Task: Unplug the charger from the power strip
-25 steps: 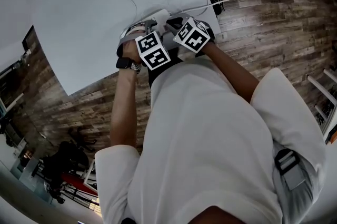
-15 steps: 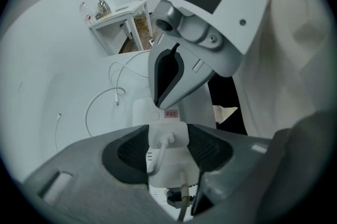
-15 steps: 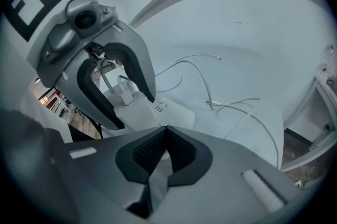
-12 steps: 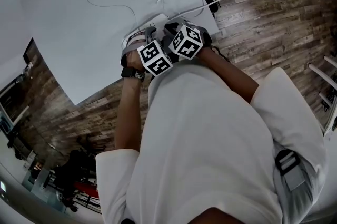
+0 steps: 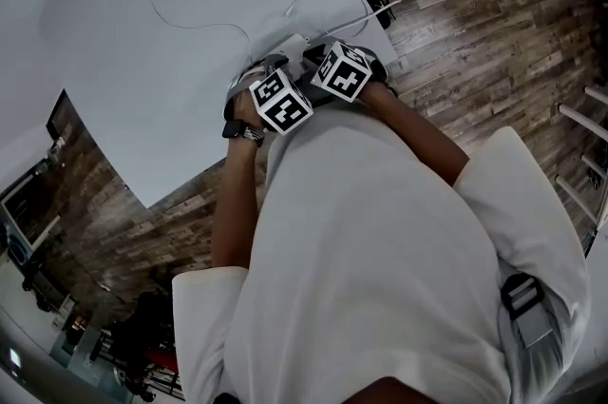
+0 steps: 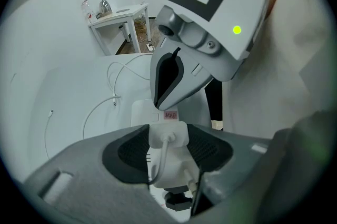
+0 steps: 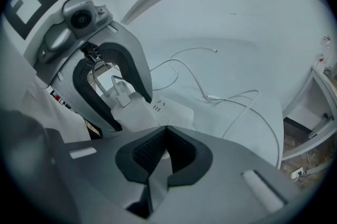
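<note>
A white charger (image 6: 167, 134) with a thin white cable stands plugged into the white power strip (image 6: 141, 112) on the white table (image 5: 142, 41). My left gripper (image 6: 167, 139) points down over it, and both dark pads press on the charger's sides. My right gripper (image 7: 165, 132) is shut with nothing between its jaws, and its tips rest on the power strip (image 7: 168, 112) just beside the charger (image 7: 120, 95). In the head view both marker cubes sit side by side over the strip (image 5: 293, 47), near the table's edge.
Thin white cables (image 7: 221, 96) loop over the table beyond the strip. The strip's cord runs off the table edge (image 5: 380, 29) across the wood floor (image 5: 475, 50) to a wall plug. A small white side table (image 6: 121, 17) stands farther off.
Both grippers have kept their places on the charger and the strip. Only the head view has shifted a little.
</note>
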A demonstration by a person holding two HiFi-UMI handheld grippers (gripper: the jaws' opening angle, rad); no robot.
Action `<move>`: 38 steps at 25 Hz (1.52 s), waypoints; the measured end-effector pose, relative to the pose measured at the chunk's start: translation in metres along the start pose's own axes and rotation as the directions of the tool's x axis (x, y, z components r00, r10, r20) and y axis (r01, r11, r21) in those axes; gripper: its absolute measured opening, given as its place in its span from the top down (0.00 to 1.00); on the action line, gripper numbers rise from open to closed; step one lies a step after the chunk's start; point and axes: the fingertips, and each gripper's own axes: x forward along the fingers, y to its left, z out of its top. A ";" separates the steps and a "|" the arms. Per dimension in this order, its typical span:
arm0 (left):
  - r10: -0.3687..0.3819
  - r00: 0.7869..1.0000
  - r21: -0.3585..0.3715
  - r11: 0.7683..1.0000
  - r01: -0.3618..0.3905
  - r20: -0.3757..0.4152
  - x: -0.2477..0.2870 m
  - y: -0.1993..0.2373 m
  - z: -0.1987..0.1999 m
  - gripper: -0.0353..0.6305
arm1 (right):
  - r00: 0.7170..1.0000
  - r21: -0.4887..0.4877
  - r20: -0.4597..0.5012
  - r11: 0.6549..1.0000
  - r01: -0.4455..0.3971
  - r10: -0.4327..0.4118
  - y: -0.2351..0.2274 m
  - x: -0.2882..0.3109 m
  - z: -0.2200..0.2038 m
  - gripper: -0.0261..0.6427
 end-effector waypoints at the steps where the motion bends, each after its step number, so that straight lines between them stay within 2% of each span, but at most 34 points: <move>1: -0.004 1.000 -0.001 1.000 0.004 0.004 0.001 0.000 0.000 0.60 | 1.000 0.008 0.005 1.000 0.002 -0.002 0.000 0.000 -0.001 0.95; 11: -0.051 0.996 -0.015 0.999 0.052 0.068 -0.003 0.002 -0.001 0.60 | 0.999 0.042 0.030 0.998 0.041 -0.042 0.000 0.001 0.002 0.95; 17: -0.019 0.999 0.041 0.999 0.018 0.029 -0.007 -0.001 0.002 0.61 | 0.998 0.049 0.027 0.997 0.063 -0.064 0.001 -0.001 0.003 0.95; 23: 0.008 1.000 0.072 0.997 -0.009 0.024 -0.007 -0.001 0.004 0.61 | 0.997 0.053 0.022 0.996 0.069 -0.070 -0.001 -0.002 0.002 0.95; 31: -0.072 0.995 -0.002 0.997 0.072 0.075 -0.009 0.001 0.005 0.61 | 0.998 0.067 0.027 0.996 0.062 -0.064 -0.001 -0.001 0.003 0.95; 38: -0.078 0.994 0.000 0.997 0.079 0.072 -0.011 0.001 0.002 0.61 | 0.998 0.067 0.036 0.996 0.058 -0.061 0.001 -0.001 0.005 0.96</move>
